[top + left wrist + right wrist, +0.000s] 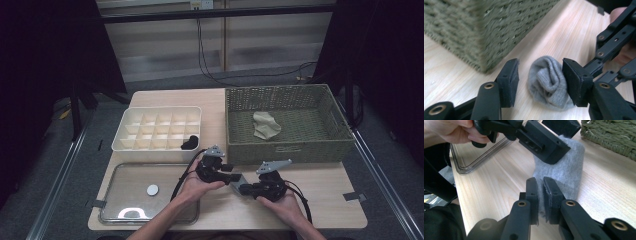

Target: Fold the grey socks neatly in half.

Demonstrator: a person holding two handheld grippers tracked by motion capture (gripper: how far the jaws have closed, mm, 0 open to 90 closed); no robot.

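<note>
From above, my left hand-held gripper (234,176) and my right hand-held gripper (246,189) meet over a grey sock (238,181) on the desk (325,192), just in front of the woven basket (290,150). A beige cloth (266,125) lies inside the basket. To the left stand a white divider box (131,145) with a black item (190,143) in its near right compartment, and a clear tray (117,192) holding a small white disc (152,189). In the left gripper view, my left jaws are spread around the bunched sock (547,82): the right jaw touches it, the left jaw stands just apart; the basket's corner (481,32) is near on the left, and the right gripper's black links come in at the right. In the right gripper view, my right jaws are pressed nearly together, pinching the sock's (566,175) near edge, while the left gripper's jaw sits on the sock's far end, beside the tray's (471,167) rim.
</note>
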